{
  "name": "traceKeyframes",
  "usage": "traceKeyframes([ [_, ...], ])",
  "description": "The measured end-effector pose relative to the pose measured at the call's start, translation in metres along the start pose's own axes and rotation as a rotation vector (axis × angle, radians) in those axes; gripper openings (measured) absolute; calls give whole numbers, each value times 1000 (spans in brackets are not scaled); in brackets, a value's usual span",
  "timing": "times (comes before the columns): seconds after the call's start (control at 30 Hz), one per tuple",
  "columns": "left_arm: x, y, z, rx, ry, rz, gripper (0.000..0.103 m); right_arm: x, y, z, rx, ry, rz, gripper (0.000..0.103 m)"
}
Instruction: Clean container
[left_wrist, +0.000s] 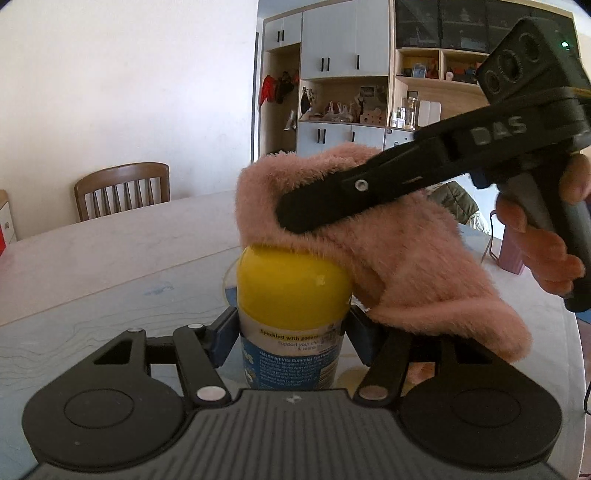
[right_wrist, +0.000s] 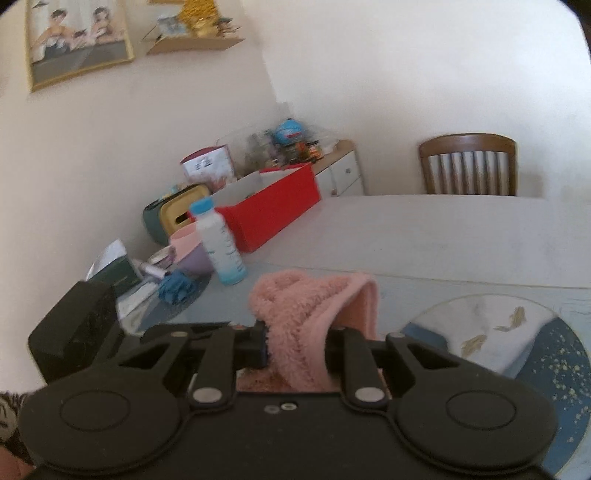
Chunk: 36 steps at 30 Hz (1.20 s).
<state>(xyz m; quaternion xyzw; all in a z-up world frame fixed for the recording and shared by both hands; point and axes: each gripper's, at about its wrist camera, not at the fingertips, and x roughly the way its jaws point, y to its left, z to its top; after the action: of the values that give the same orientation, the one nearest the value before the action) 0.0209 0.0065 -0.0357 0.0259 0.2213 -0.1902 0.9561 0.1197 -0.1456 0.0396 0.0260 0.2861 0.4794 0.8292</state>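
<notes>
1. Bottle (left_wrist: 291, 325) w/ yellow cap stands upright on counter (left_wrist: 110, 258), clamped at its sides by your left hand-held gripper (left_wrist: 291, 332).
2. Right hand-held gripper (right_wrist: 295, 347) is clenched on pink cloth (left_wrist: 388, 258), which lies on the cap's top and right shoulder.
3. Progress: wipe looks just underway; label sides prob. untouched.
4. Room: counter open left and behind; clutter far off.
</notes>
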Motion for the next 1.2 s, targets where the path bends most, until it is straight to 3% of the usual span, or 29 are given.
traceKeyframes([
  [0.5, -1, 0, 0, -3, 1, -2, 62, 4, -36, -7, 123, -30, -78, 19],
  [0.63, -2, -1, 0, -2, 1, -2, 62, 15, -41, -21, 117, 39, -124, 19],
  [0.9, -2, -3, -1, -3, 0, -3, 62, 25, -51, -45, 143, 135, -122, 20],
  [1.2, -2, -3, -1, -4, 0, -2, 62, 18, -25, -72, -46, 245, -232, 24],
])
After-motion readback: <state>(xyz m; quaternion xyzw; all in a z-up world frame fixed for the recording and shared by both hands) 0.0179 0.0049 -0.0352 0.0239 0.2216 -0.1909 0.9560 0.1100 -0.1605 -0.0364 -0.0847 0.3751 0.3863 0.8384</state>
